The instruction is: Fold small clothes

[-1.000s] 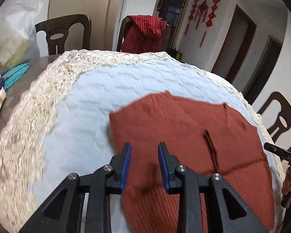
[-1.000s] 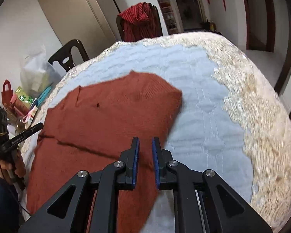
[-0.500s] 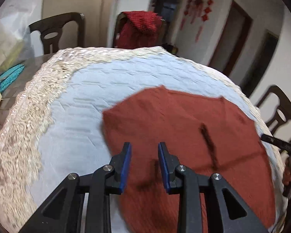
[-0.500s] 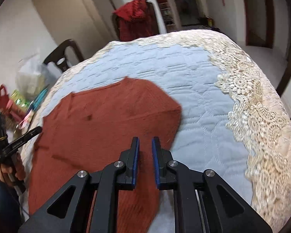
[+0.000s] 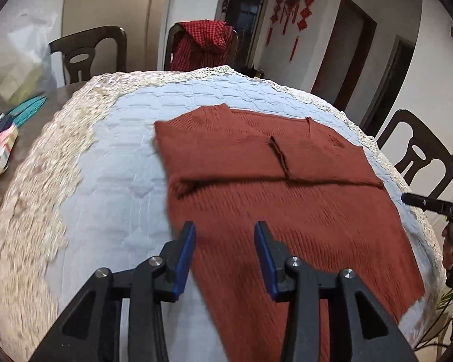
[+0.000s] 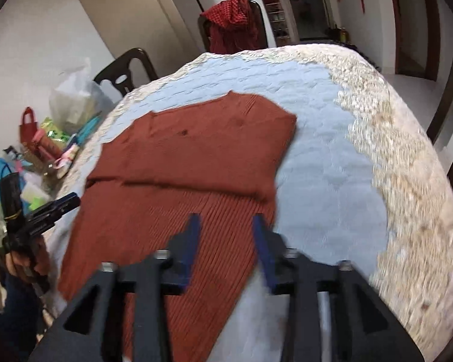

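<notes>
On quilted blue tablecloth [image 5: 120,163], lace-edged, mid-table: rust knit sweater [image 5: 271,205] spread flat, far part already folded over near part, dark crease running left to right. Left side: left gripper [image 5: 225,241] poised over near-left hem, jaws apart, empty. Right side: right gripper [image 6: 226,235] over near-right hem, jaws apart too, nothing held. Likely step: squaring up for next fold. Next move probably calls for lowering both onto near corners, pinching together, lifting evenly toward far edge. Clutter and bags [image 6: 72,102] far left, clear of garment.
</notes>
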`<state>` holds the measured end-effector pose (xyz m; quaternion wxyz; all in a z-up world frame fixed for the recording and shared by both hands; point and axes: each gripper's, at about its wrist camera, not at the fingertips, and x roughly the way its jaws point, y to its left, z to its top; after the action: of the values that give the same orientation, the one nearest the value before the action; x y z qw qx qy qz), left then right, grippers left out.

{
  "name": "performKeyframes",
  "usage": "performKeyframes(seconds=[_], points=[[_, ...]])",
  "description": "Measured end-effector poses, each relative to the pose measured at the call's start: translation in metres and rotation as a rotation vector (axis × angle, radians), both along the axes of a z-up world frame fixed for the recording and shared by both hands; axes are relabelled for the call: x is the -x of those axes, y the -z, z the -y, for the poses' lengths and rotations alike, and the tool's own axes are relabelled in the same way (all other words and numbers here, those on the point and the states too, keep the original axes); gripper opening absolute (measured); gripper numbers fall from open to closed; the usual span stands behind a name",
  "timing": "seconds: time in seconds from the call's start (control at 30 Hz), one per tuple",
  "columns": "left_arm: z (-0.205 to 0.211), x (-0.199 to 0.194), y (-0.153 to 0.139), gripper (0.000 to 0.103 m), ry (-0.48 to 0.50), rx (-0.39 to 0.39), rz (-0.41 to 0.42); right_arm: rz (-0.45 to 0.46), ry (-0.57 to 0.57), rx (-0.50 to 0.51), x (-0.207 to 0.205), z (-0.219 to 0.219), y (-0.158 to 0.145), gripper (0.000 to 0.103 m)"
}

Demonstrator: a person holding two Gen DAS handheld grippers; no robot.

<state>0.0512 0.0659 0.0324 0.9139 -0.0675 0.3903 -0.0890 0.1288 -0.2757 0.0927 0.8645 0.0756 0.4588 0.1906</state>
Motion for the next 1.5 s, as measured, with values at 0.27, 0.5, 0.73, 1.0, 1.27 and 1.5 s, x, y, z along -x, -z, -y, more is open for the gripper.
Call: performKeyframes(seconds=[0.27,0.5,0.73,1.0,1.27,1.5], points=[[0.003,0.042,0.018,0.043,0.008,0.043,-0.046,-0.08,0.019,-0.093,0.042,0.009,0.032,0.046],[0.003,0.082,0.023,0.046,-0.002,0.144,-0.059,-0.087,0.002,-0.227,0.082,0.007,0.04,0.046],[0.004,0.094,0.028,0.052,-0.026,0.227,-0.053,-0.103,0.007,-0.329,0.109,0.007,0.045,0.046],[-0.003,0.075,0.032,0.054,-0.058,0.354,-0.047,-0.112,0.01,-0.374,0.09,-0.002,0.05,0.046],[0.004,0.092,0.031,0.044,-0.027,0.36,-0.066,-0.125,-0.01,-0.374,0.102,-0.003,0.052,0.032],[0.004,0.083,0.038,0.008,-0.009,0.375,-0.096,-0.141,0.023,-0.391,0.097,0.005,0.059,0.007]])
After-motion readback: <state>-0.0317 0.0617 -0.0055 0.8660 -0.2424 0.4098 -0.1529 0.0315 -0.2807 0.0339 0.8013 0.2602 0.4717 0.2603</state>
